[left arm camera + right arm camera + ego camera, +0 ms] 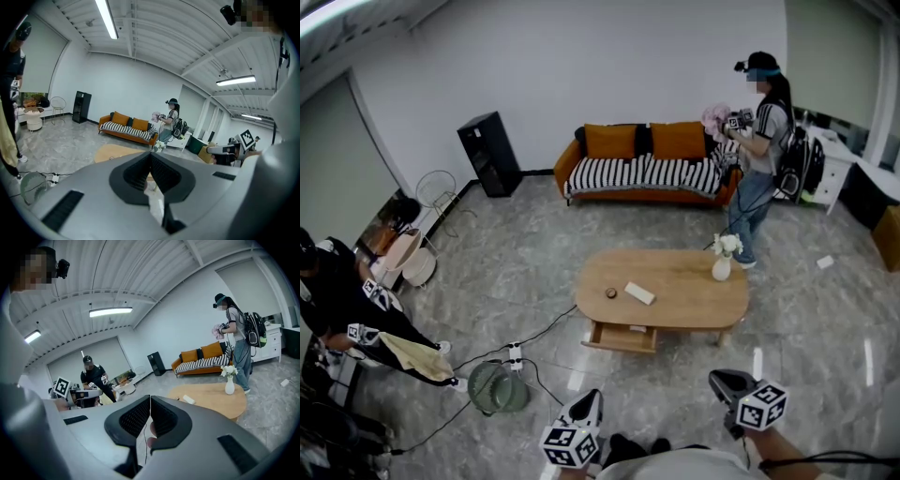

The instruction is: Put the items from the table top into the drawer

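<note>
Left gripper (589, 401) and right gripper (724, 382): jaws closed together, nothing held, both at the near edge, well short of the table (694, 305). On top are a white block (639, 293), a small round item (610, 293) just left of it, and a vase (722, 268) far right. The drawer (623, 336) is pulled open, near-left side.

Orange sofa (639, 174) with black-and-white striped seat, light wood table (684, 286), white vase (722, 270), grey marbled floor (525, 272), black cabinet (489, 155)
</note>
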Demonstrator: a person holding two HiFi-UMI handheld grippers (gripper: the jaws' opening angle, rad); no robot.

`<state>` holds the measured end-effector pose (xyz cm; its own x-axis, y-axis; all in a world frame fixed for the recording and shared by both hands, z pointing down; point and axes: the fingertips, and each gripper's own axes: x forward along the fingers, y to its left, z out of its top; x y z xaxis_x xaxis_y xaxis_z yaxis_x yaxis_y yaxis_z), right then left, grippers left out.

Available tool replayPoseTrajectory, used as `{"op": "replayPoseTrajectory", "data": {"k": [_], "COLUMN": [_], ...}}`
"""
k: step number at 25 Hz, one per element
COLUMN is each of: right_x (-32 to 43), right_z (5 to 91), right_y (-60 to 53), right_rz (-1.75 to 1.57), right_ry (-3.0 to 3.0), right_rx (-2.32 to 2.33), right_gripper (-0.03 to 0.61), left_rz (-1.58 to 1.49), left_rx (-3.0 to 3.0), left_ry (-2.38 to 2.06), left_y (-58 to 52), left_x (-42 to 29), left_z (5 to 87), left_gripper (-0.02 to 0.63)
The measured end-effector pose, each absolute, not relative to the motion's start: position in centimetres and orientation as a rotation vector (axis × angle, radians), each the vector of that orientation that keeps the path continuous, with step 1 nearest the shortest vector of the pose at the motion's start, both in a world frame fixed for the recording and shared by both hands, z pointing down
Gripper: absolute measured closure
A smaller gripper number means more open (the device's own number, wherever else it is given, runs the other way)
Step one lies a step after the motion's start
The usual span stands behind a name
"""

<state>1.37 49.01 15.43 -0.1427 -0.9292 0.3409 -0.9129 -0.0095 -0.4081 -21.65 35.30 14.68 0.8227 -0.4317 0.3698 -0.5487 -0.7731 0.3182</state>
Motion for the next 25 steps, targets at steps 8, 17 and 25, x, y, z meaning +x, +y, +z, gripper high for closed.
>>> {"op": "replayPoseTrajectory", "data": {"k": [8,17,25], "right_x": [2.5,4.5,6.0], "right_z": [16.1,17.0,16.7], "right_y": [48.1,44.7,39.6], "right_rz": [-0.902,-0.925,-0.929], "right_ry": [2.182,2.133,2.082], "right_rx": [-2.039,-2.101,-2.151], "right_gripper": [0.546,0.546,0.546], "left_rz": [0.4,0.41,0.435], "left_rx": [2.582,2.579,2.585], "left_ry": [-0.737,-0.702,-0.658], "left_y": [33.9,29.5,23.7], "left_x": [-20.2,-18.0,-15.8], "left_z": [14.7,16.0,16.0], "left_gripper": [0.612,0.612,0.612]}}
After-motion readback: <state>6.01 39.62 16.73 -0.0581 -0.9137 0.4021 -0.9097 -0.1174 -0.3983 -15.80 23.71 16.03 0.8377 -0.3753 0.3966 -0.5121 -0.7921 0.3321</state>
